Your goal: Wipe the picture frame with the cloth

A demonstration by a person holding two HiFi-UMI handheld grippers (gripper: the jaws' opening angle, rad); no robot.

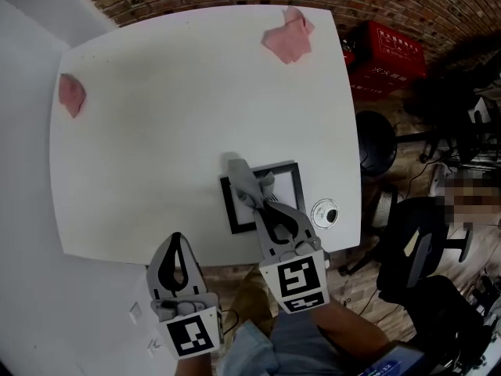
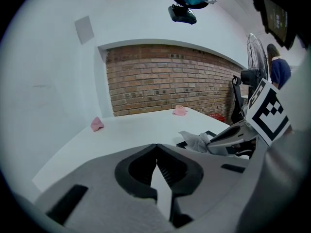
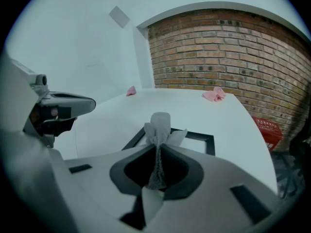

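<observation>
Right tool [image 3: 158, 148] is clamped on a grey cloth [image 3: 158, 125] over the black picture frame [image 1: 286, 185], near the white surface's [image 1: 172, 116] front edge. Left tool [image 2: 156, 148], jaws together and empty, steadies nothing, so wiping could push the frame off.

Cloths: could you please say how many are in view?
3: one crumpled pink cloth at the white table's far right, a smaller pink cloth at its left edge, one grey cloth in the right gripper's jaws.
</observation>
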